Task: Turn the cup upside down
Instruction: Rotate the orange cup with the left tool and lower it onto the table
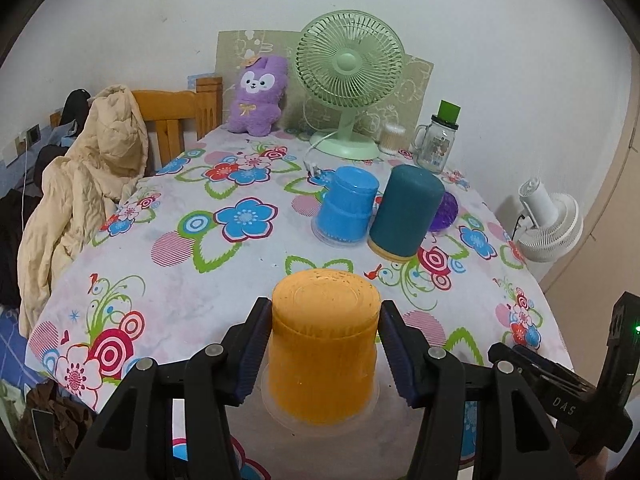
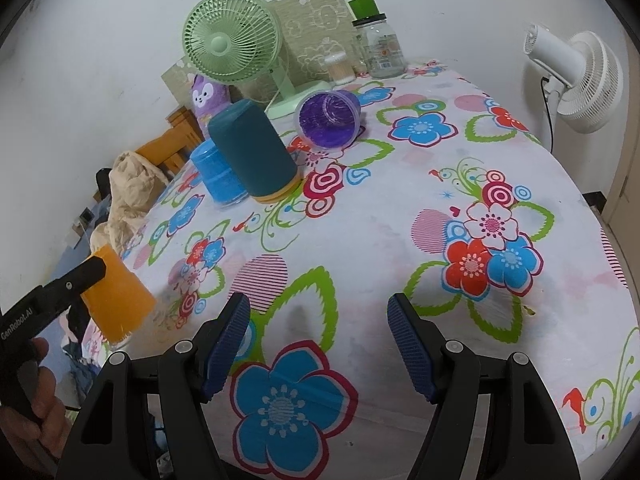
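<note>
An orange cup (image 1: 322, 344) stands upside down, rim on the floral tablecloth (image 1: 192, 248) near the front edge. My left gripper (image 1: 324, 354) has its blue pads against both sides of the cup. The cup also shows in the right wrist view (image 2: 118, 300) at far left, with the left gripper's finger on it. My right gripper (image 2: 318, 346) is open and empty above the tablecloth (image 2: 400, 208). A blue cup (image 1: 346, 208) and a dark teal cup (image 1: 406, 212) stand upside down farther back. A purple cup (image 2: 328, 120) lies on its side behind them.
A green desk fan (image 1: 348, 80), a purple plush toy (image 1: 260, 96), a glass jar with a green lid (image 1: 438, 140) and a small toothpick container (image 1: 392, 138) stand at the back. A beige jacket (image 1: 80, 184) hangs on a wooden chair at left. A white fan (image 1: 548, 224) stands off the right edge.
</note>
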The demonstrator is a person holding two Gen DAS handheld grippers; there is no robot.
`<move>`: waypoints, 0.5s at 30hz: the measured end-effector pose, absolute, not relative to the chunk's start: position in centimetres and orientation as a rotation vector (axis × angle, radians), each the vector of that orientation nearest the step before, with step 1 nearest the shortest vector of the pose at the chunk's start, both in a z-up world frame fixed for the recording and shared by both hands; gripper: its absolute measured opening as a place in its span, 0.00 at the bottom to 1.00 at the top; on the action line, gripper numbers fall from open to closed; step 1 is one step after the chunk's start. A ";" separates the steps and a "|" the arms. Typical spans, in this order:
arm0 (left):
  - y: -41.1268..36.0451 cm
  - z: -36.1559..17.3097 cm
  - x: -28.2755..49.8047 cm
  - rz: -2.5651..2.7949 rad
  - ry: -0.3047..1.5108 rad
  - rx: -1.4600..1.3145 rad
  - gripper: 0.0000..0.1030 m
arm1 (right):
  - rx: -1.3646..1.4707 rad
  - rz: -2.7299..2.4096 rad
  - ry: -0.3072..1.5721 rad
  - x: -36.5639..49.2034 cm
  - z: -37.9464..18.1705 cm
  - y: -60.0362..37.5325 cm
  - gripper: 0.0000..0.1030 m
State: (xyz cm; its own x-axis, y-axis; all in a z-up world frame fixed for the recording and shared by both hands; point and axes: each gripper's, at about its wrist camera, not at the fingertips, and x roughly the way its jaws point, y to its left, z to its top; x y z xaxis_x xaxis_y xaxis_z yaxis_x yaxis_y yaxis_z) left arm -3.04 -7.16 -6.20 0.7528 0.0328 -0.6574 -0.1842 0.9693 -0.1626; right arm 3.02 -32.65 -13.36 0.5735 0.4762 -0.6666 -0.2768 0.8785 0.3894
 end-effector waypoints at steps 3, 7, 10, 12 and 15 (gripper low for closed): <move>-7.0 -5.9 -3.1 0.118 0.704 -0.224 0.55 | 0.250 0.448 0.851 3.0 -13.2 -32.4 0.72; -6.9 -5.6 -3.0 0.118 0.695 -0.220 0.55 | 0.247 0.452 0.846 2.9 -13.0 -32.2 0.72; -6.8 -5.4 -2.5 0.121 0.682 -0.215 0.55 | 0.243 0.458 0.844 2.9 -12.8 -31.8 0.72; -6.7 -5.2 -2.1 0.125 0.672 -0.213 0.55 | 0.239 0.460 0.846 2.8 -12.8 -31.6 0.72; -6.7 -4.8 -1.5 0.129 0.652 -0.210 0.55 | 0.232 0.466 0.845 2.7 -12.6 -31.3 0.72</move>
State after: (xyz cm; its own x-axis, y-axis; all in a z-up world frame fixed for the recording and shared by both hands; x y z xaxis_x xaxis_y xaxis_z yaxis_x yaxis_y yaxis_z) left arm -1.53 -6.66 -4.79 0.7877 0.0525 -0.6138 -0.1842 0.9708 -0.1534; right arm 2.72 -31.26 -12.59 0.5712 0.4835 -0.6632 -0.3033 0.8752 0.3769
